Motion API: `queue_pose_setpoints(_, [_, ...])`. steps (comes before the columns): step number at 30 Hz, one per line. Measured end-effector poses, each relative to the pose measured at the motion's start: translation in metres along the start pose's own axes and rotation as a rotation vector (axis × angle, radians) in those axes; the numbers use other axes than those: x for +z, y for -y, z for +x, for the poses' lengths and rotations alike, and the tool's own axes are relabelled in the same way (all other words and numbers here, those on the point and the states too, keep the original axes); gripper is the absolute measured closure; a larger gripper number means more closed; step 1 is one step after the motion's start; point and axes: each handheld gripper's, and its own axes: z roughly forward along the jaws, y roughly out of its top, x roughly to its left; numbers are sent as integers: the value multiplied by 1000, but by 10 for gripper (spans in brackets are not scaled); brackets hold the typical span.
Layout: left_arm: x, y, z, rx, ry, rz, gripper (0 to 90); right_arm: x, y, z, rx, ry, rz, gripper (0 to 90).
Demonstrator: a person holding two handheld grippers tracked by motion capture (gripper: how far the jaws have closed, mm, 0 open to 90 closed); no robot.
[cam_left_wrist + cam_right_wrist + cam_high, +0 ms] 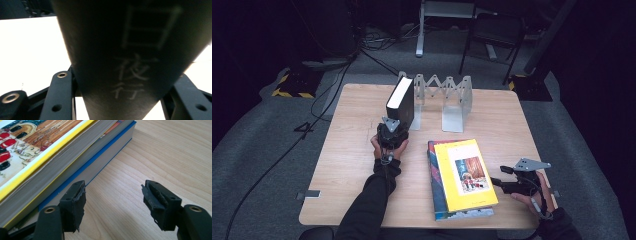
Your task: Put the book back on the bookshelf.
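A thick black book (401, 102) stands upright on the wooden table (357, 150), against the left end of a metal folding book rack (447, 95). My left gripper (391, 131) is shut on its near end. In the left gripper view the dark spine (130, 62), with pale characters on it, sits between the two jaws and touches both. A yellow-covered book (464, 172) lies flat on a blue-edged book (432, 175) at the front of the table. My right gripper (497, 181) rests open just right of that stack, and nothing is between its pads (113, 195).
The rack's other slots to the right of the black book hold nothing. Bare wood (162, 157) lies to the right of the stack (100, 157). Beyond the table are grey carpet, cables and a folding chair (492, 35).
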Motion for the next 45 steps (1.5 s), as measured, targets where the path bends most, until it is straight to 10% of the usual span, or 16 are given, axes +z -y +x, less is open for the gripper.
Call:
queue_pose_setpoints(11, [15, -7, -13, -78, -72, -4, 508, 0, 1, 0, 2, 0, 2, 342])
queue_pose_setpoints(25, [27, -15, -12, -69, -81, 4, 494, 1, 2, -1, 10, 19, 1, 337])
queue_pose_setpoints(45, [-5, -1, -7, -24, 4, 1, 506, 0, 2, -2, 8, 19, 1, 332])
